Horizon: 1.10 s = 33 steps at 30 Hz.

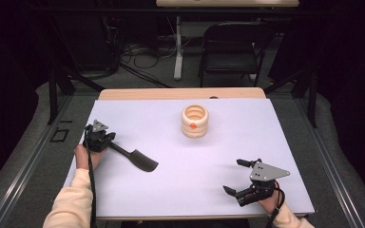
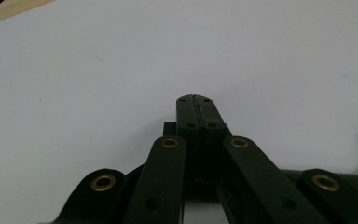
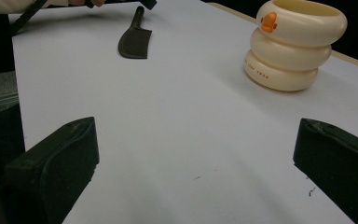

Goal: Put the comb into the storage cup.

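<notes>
Found the black plastic flat-bladed spatula (image 1: pixel 142 160) lying at the left of the white table (image 1: pixel 195 166), handle end just beside the left gripper (image 2: pixel 196 100) (jaws pressed together, nothing between), right gripper (image 1: pixel 233 175) gaping wide; judged light, stiff, slightly slick, best pinched mid-handle.

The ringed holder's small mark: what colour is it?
Orange, on the cream ringed holder; the right gripper view shows it best.

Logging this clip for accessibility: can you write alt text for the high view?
A person's left gripper rests at the handle of a black spatula lying on a white table, while the right gripper sits open. A cream ringed holder stands behind them.
</notes>
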Motion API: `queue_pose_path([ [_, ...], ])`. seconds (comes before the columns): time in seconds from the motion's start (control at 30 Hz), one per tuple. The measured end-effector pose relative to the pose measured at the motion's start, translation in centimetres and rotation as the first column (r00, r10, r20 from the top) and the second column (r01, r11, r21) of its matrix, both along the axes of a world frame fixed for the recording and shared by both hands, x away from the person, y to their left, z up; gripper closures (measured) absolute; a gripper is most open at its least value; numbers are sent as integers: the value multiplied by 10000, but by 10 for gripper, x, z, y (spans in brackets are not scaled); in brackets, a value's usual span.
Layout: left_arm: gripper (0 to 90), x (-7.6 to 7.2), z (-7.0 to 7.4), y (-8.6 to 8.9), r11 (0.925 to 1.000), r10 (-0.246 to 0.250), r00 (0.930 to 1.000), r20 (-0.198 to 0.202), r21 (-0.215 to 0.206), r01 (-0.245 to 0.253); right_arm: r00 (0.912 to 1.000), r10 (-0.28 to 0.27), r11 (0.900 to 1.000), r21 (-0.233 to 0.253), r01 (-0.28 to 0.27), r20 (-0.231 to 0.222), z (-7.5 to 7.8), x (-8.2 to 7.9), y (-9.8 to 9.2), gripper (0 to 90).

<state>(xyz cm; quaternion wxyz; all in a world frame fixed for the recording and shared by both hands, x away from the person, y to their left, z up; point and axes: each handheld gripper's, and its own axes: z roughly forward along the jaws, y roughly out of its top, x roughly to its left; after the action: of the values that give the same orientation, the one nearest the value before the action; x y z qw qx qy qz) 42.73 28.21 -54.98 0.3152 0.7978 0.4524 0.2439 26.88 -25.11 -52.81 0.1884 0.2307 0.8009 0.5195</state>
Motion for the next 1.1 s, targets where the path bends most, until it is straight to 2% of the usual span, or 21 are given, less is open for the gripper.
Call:
queue_pose_path([
  [0.4,900,-1,-3,2,9999,4,9985,-542,116,2,10000,-8,10000,20,8,26,0,0,0,0],
  [0.63,900,-3,-3,5,9999,56,9972,-746,89,-50,10000,-29,10000,17,29,39,0,0,0,0],
  [0.77,900,-6,-4,7,9997,31,9966,-818,239,-11,10000,-44,10000,6,44,40,0,0,0,0],
  [1.1,900,-14,-4,10,9998,-67,9946,-1040,183,87,10000,-58,10000,-33,58,-2,0,0,0,0],
])
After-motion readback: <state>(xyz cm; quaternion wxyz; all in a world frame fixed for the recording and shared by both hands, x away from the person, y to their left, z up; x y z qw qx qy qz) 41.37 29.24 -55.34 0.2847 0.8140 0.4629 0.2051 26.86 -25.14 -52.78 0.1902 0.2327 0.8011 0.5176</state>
